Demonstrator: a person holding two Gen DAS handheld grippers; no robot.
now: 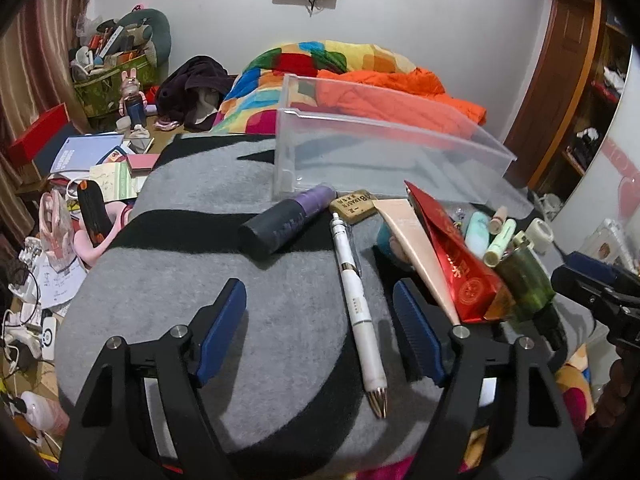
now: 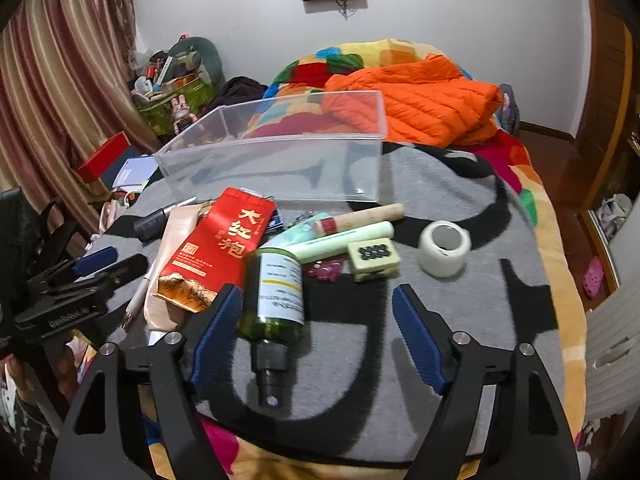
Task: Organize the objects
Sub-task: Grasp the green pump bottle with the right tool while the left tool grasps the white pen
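Note:
A clear plastic bin (image 1: 384, 148) (image 2: 280, 160) stands empty on a grey and black blanket (image 1: 280, 320). In front of it lie a white pen (image 1: 358, 300), a purple-black tube (image 1: 286, 220), an eraser (image 1: 354, 206), a beige tube (image 1: 420, 248), a red tea packet (image 1: 456, 264) (image 2: 218, 248), a green spray bottle (image 2: 276, 292) (image 1: 528, 284), a pale green tube (image 2: 340, 242), a tape roll (image 2: 444, 248) and a green tile block (image 2: 372, 258). My left gripper (image 1: 320, 332) is open, with the pen between its fingers. My right gripper (image 2: 316, 336) is open around the bottle's neck end.
An orange jacket (image 2: 420, 100) and a colourful quilt (image 1: 288, 68) lie behind the bin. Clutter of books and boxes (image 1: 92, 152) fills the floor at left. A wooden door (image 1: 560, 80) stands at right. The blanket's front edge drops off just below both grippers.

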